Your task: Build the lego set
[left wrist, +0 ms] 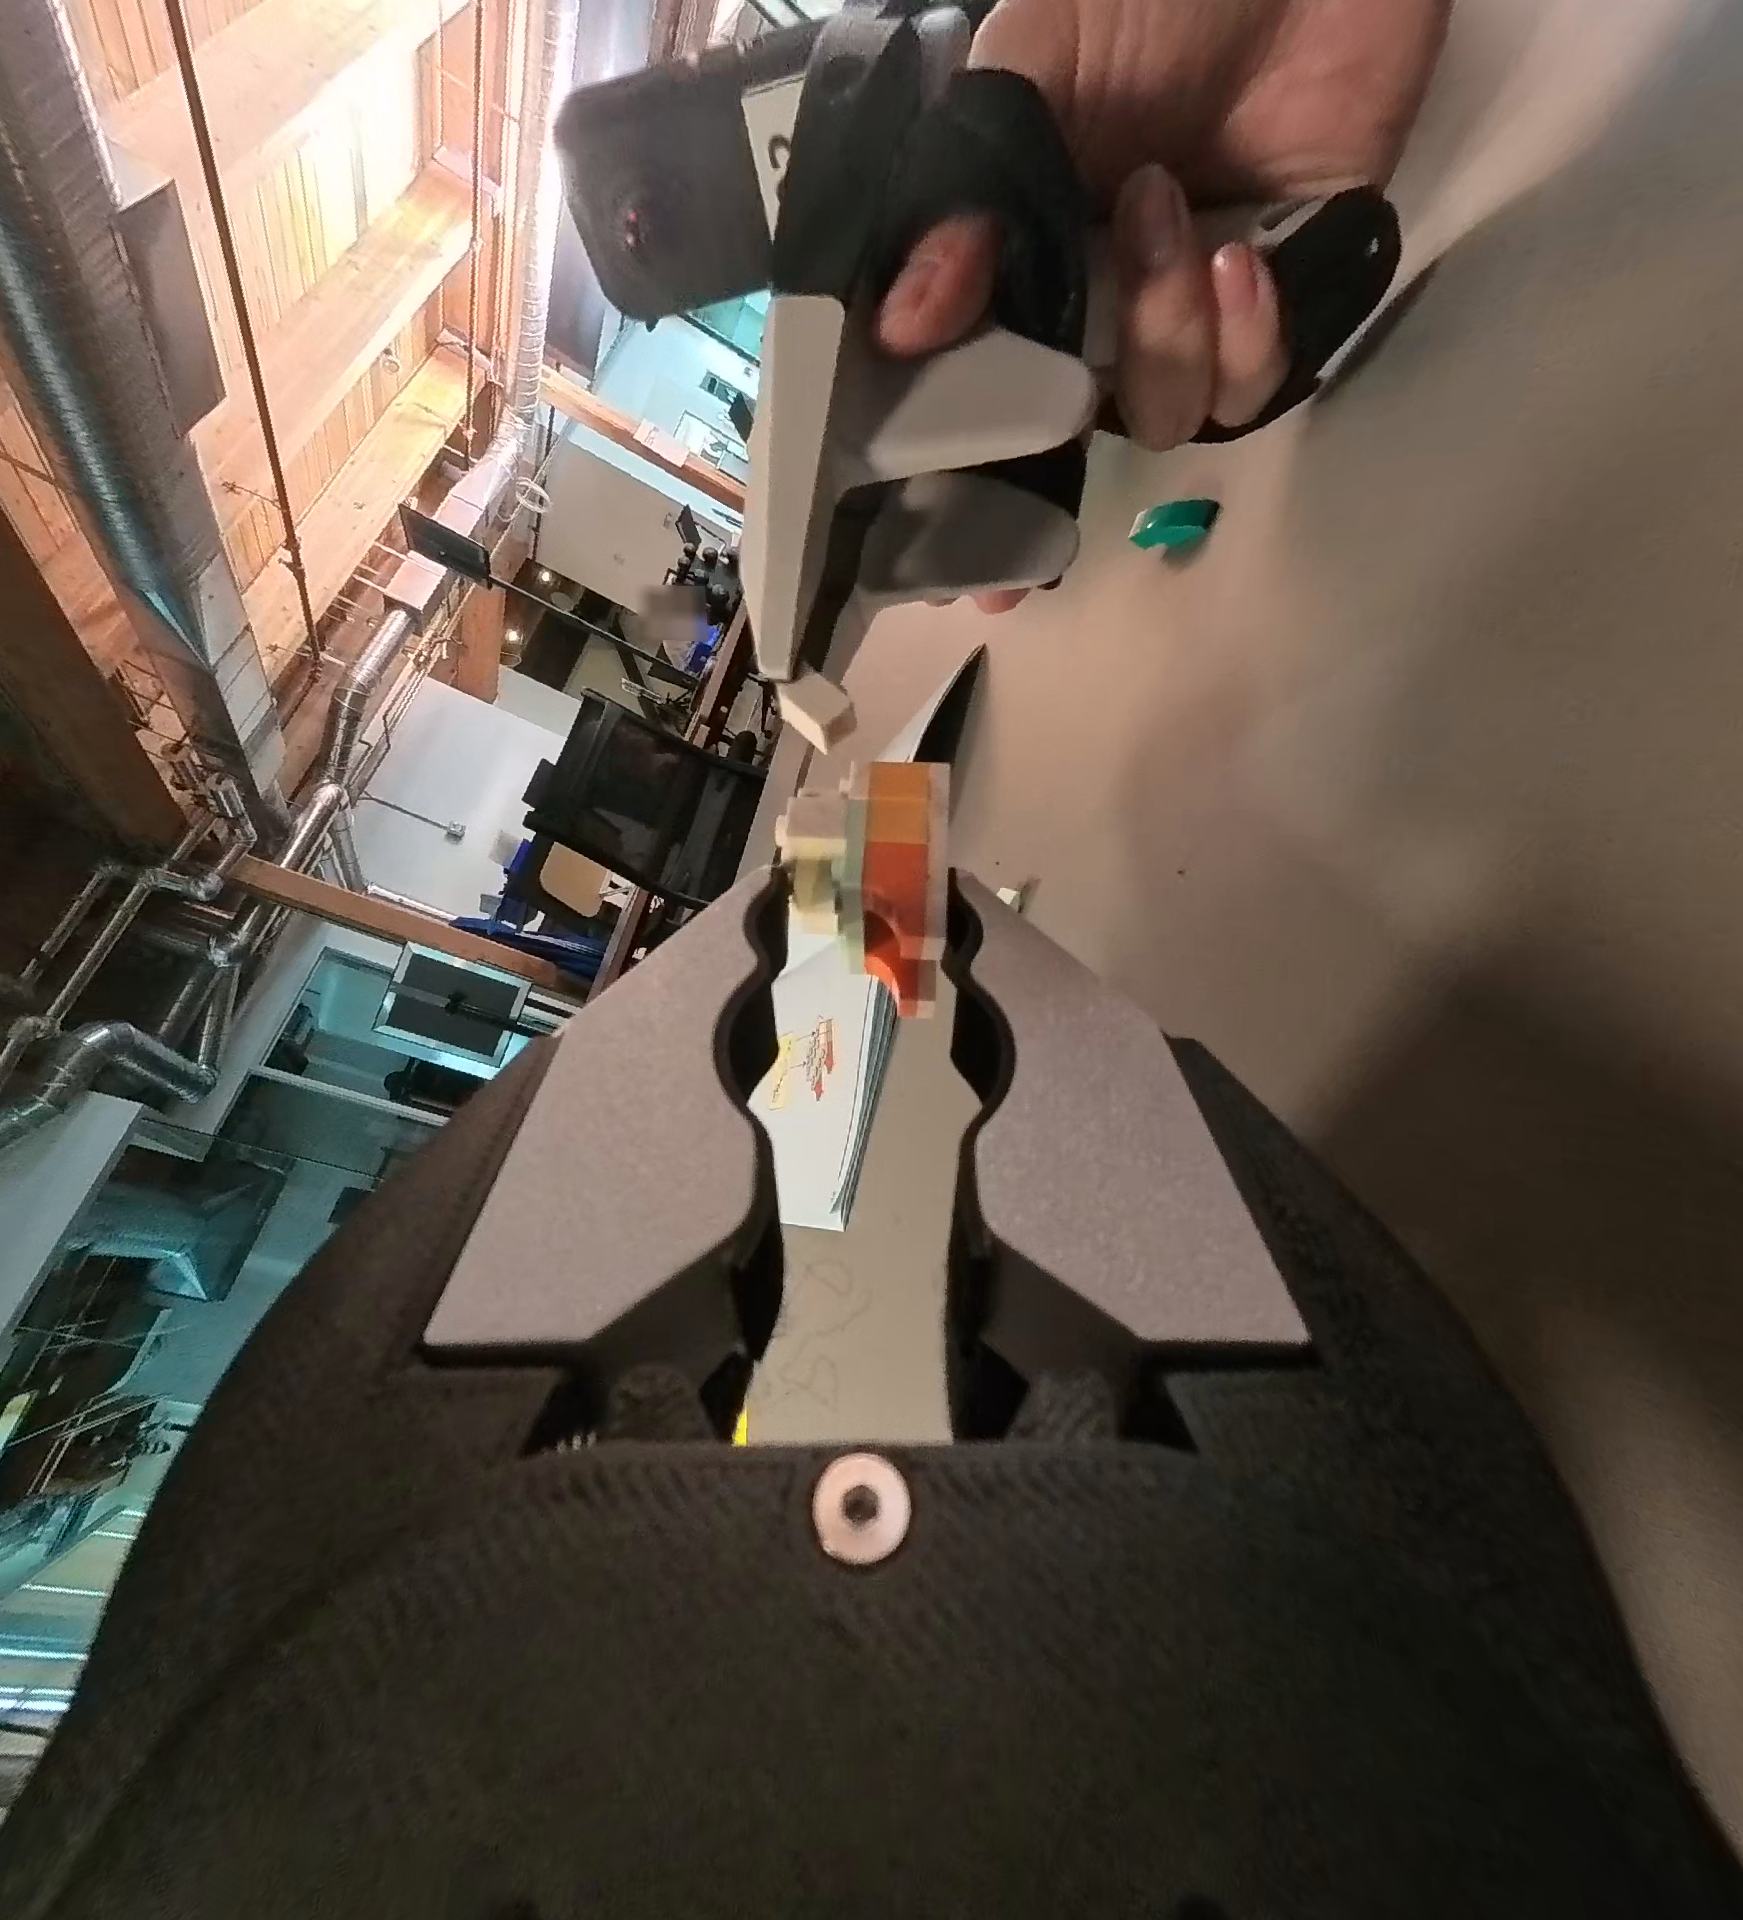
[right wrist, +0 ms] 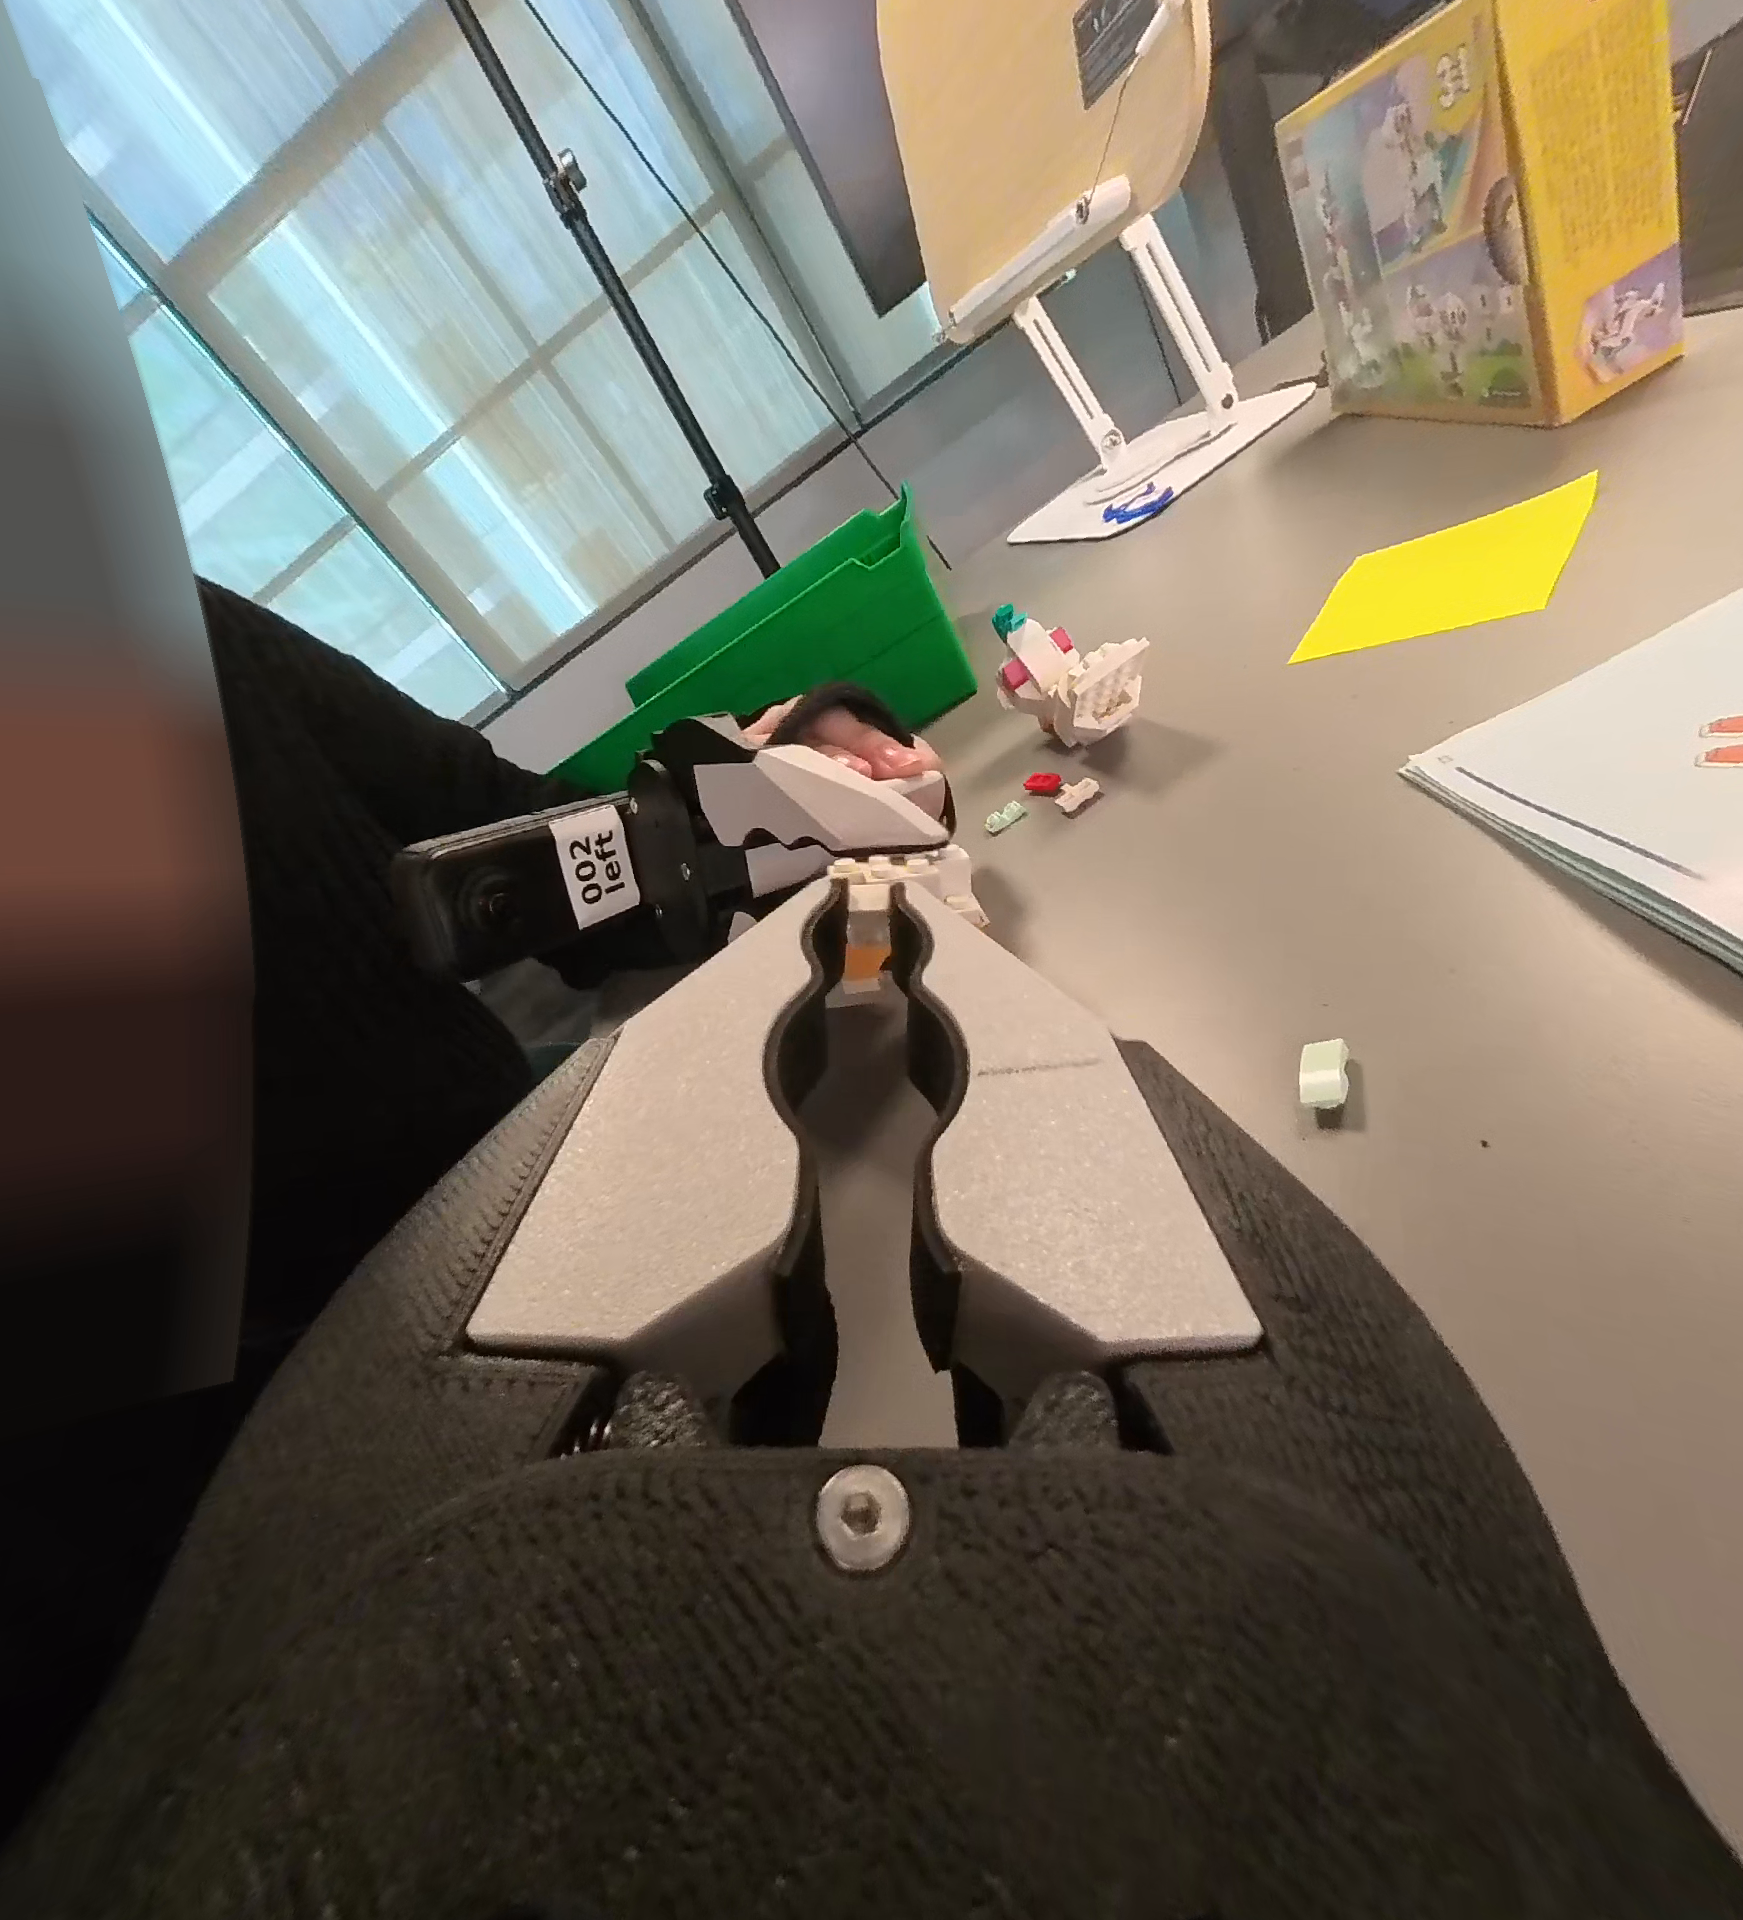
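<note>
Two grippers meet over the grey table [right wrist: 1366, 935]. The left gripper [left wrist: 862, 894] is closed on a small orange-and-white lego assembly [left wrist: 893, 873], pinched between its fingertips and held clear of the tabletop; the open instruction booklet [left wrist: 825, 1091] lies beyond it. The right gripper [left wrist: 810, 691] — seen from the left wrist view with a person's hand [left wrist: 1210, 208] around its handle — carries a small tan brick [left wrist: 817, 715] at its tips, just beside the assembly but not touching it. In the right wrist view that gripper's jaws stand nearly together, and the brick itself is hard to make out. Farther off sit a partly built white model [right wrist: 1075, 681], a few loose pieces [right wrist: 1049, 800], a pale green brick [right wrist: 1324, 1081], a green bin [right wrist: 825, 634], a yellow sheet [right wrist: 1449, 571] and the set's box [right wrist: 1469, 218].
</note>
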### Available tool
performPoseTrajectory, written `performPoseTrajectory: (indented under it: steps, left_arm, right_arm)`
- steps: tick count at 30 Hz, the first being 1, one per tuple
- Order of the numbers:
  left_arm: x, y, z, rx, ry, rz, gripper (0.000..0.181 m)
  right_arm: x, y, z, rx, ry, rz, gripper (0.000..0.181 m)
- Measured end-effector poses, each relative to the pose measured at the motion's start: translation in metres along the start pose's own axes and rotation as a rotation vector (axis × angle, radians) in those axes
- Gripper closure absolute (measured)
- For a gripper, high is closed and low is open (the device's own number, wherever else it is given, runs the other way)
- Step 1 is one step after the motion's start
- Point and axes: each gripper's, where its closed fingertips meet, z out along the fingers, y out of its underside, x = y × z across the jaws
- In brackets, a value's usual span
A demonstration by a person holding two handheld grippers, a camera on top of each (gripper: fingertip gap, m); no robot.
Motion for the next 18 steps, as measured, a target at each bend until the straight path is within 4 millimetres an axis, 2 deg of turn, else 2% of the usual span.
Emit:
performPoseTrajectory:
  steps: [5, 10, 14, 18]
  left_arm:
    - [0.001, 0.001, 0.001, -0.005, 0.006, 0.003, 0.153]
    - [0.006, 0.005, 0.003, -0.026, 0.027, 0.017, 0.153]
    - [0.01, 0.007, 0.004, -0.044, 0.047, 0.033, 0.153]
    - [0.018, 0.014, 0.006, -0.087, 0.081, 0.062, 0.153]
  right_arm:
    - [0.008, 0.004, -0.001, -0.031, 0.055, -0.005, 0.175]
    - [0.026, 0.024, -0.003, -0.192, 0.22, -0.139, 0.175]
    - [0.025, 0.024, -0.001, -0.196, 0.222, -0.161, 0.175]
    - [0.033, 0.026, -0.006, -0.213, 0.271, -0.181, 0.175]
